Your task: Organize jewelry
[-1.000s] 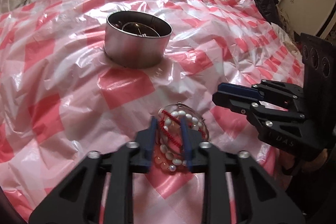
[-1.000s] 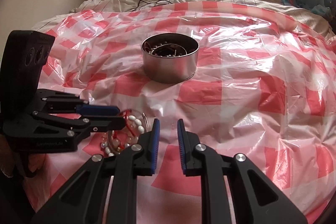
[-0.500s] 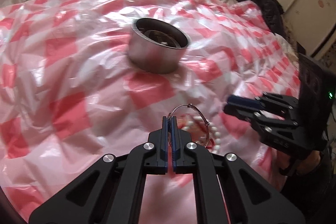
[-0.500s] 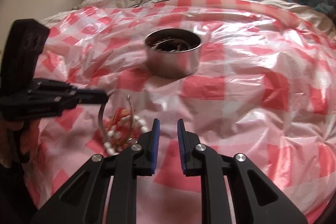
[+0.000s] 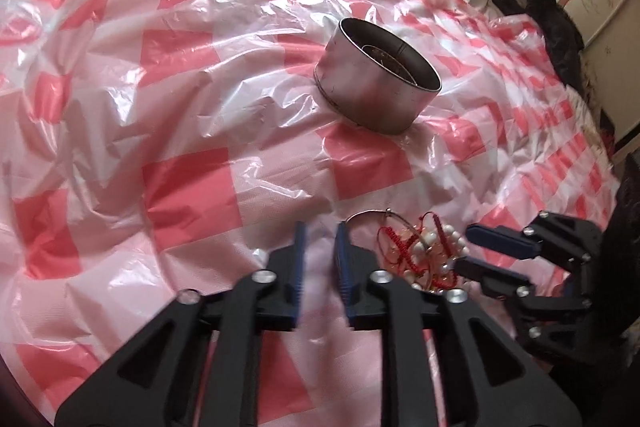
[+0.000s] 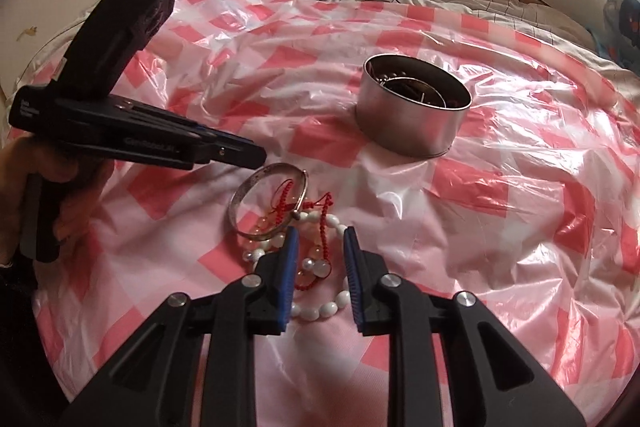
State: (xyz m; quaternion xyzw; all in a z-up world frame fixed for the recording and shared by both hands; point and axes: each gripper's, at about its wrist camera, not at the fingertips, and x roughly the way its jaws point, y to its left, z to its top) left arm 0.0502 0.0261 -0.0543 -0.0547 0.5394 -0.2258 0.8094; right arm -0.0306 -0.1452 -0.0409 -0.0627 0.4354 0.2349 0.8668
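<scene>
Two grippers are hovering, jaws just parted, gripping nothing: left gripper beside the jewelry pile, right gripper straddling it. Pile is lying on checkered plastic sheet, apart from metal tin.

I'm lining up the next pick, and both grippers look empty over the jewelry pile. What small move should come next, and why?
Probably lower the right gripper and close it on the white bead bracelet: its jaws, just opened a little, already straddle the tangle and hold nothing. The left gripper is open over bare sheet beside the silver bangle, and the metal tin waits beyond.
</scene>
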